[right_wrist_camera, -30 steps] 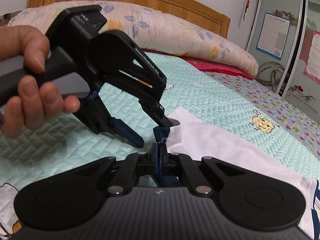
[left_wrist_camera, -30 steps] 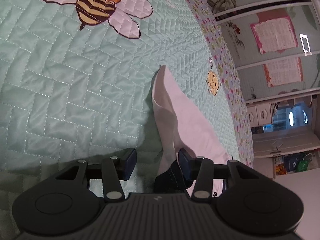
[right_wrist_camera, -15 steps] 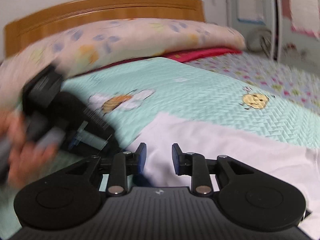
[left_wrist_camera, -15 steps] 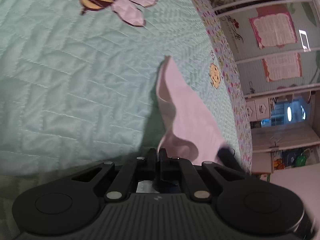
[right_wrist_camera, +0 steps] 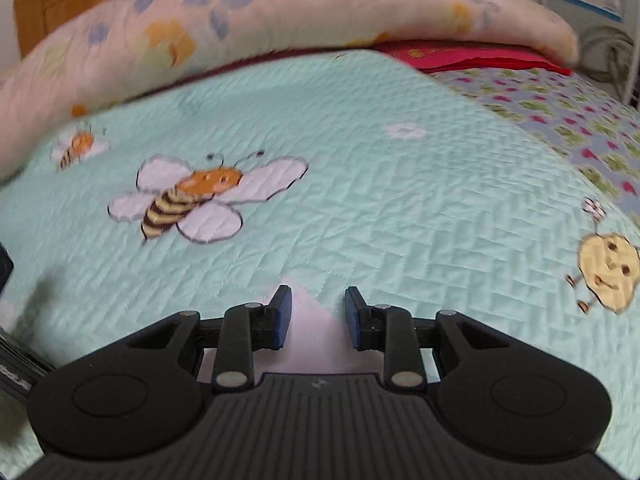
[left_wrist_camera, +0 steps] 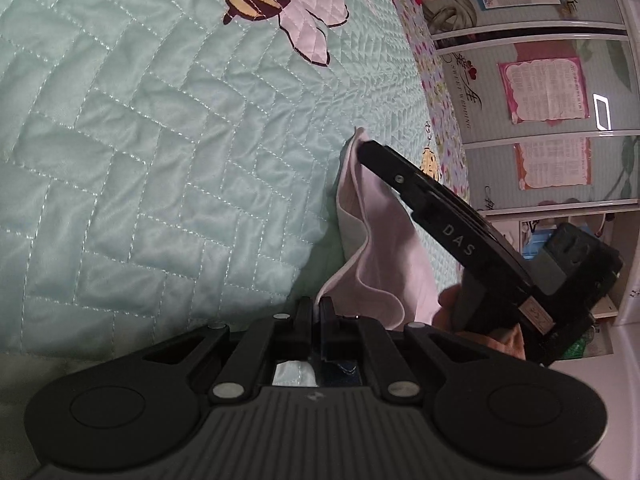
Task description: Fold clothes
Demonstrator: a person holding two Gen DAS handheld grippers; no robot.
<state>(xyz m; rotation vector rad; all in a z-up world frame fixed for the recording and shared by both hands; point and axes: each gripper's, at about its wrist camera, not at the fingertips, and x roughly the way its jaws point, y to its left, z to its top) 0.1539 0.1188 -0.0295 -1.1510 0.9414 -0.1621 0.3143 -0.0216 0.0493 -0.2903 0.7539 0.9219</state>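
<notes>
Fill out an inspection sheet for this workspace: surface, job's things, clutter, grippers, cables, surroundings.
Surface: mint quilted bedspread with bee appliqués, on a bed.
Job's things: white garment, partly lifted off the bedspread; a corner lies between the right gripper's fingers in the right wrist view.
Clutter: floral pillow and red cloth at the head of the bed.
Grippers: left gripper shut on the white garment's edge; right gripper, jaws just opened, stands open over the garment's far corner, not pressing it.
Cables: a grey coiled cord beside the bed.
Surroundings: wooden headboard; wardrobe doors with pink posters.
</notes>
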